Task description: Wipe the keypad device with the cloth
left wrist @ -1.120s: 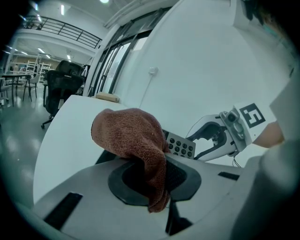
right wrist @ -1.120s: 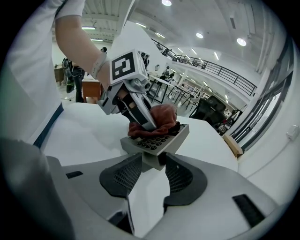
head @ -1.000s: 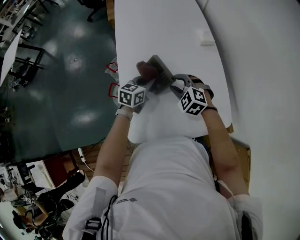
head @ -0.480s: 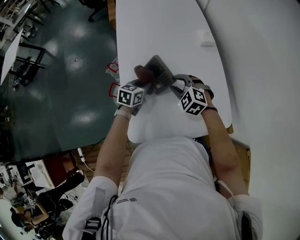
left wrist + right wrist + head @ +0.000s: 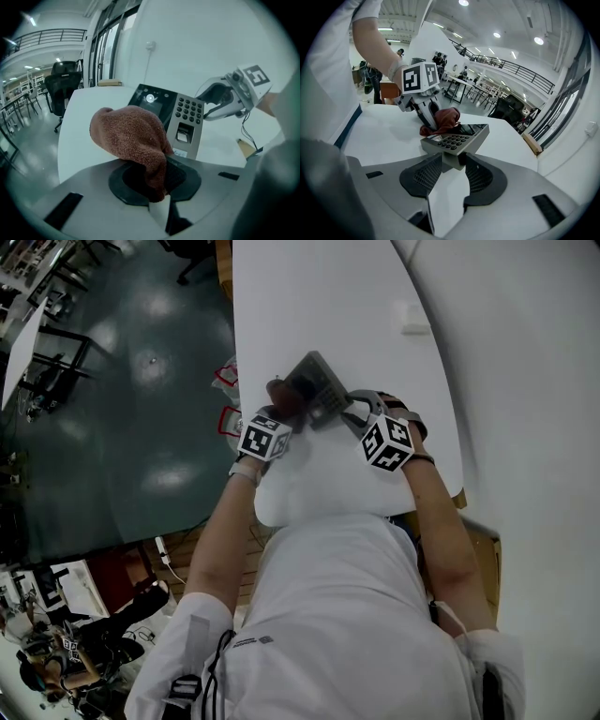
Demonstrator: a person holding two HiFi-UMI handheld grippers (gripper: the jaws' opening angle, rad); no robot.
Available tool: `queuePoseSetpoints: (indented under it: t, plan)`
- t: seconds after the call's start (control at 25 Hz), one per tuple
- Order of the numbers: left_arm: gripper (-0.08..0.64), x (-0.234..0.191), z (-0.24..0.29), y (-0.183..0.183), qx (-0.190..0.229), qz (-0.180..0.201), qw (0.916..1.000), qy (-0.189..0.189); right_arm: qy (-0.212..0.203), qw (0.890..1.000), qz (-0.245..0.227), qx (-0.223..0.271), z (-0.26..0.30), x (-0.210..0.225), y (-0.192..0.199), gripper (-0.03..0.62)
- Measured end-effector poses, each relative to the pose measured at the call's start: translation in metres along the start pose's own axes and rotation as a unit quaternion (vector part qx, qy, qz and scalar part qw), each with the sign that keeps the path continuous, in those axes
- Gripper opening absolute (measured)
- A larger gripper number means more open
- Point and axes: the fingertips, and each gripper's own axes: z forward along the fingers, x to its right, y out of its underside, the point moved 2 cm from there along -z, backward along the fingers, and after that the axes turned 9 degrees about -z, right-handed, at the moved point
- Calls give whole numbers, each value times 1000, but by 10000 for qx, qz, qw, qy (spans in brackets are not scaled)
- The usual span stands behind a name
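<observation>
White counter [image 5: 309, 296], oval, with dark floor [image 5: 141, 381] beside it.

Item 1. Left hand-held gripper [image 5: 157, 180]: jaws closed on a rust-brown knitted cloth [image 5: 129, 136]. One tail of the cloth is pinched between the pads. The rest is bunched ahead of the jaws and laid against the screen end of the keypad device [image 5: 180, 117].

Item 2. Right hand-held gripper [image 5: 452, 174]: jaws set wide and clamped on the lower edge of the keypad device, just below the number keys. The device is held tilted, face up. Whether its base touches the counter cannot be told.

Item 3. Keypad device: dark screen at the end away from the right hand-held gripper, number keys and a fingerprint window nearer to it. Keys and window are seen uncovered.

Step in hand, as judged: wiping, with the cloth at the screen end and the key area not yet reached.

Next move, as judged: the cloth is to be drawn along the face toward the keys under light pressure. The device is to be kept firmly clamped so that it is not pushed out of the right jaws.
</observation>
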Motion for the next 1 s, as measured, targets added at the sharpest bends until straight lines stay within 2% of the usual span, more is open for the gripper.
queuePoseSetpoints:
  t: [0.08,0.16,0.32,0.4,0.52,0.6,0.68,0.8,1.0]
  plan:
    - [52,1,-1,0,6,44,10000,-4,9,10000,15,-15,0,0,0,163]
    - [52,7,-1,4,-74,79,9998,153,24,10000,39,-47,0,0,0,163]
    - [52,24,-6,12,-376,-127,9952,899,58,9999,-15,-125,2,1,0,161]
    - [52,25,-13,4,-233,-251,9945,990,73,9999,-7,-86,2,2,0,155]
    - [53,33,-25,-28,284,-433,9924,1119,97,9999,5,-48,1,2,0,153]
    - [52,44,-33,-54,603,-355,9899,1233,99,9999,6,-25,1,1,-2,150]
    - [53,55,-37,-75,782,-113,9889,1262,75,10000,7,9,2,-2,-6,143]
    - [54,68,-30,-97,882,135,9872,1322,55,10000,-71,-19,4,-4,-8,133]
    - [54,71,-14,-103,810,36,9871,1379,46,9998,-195,-69,4,-3,-9,133]
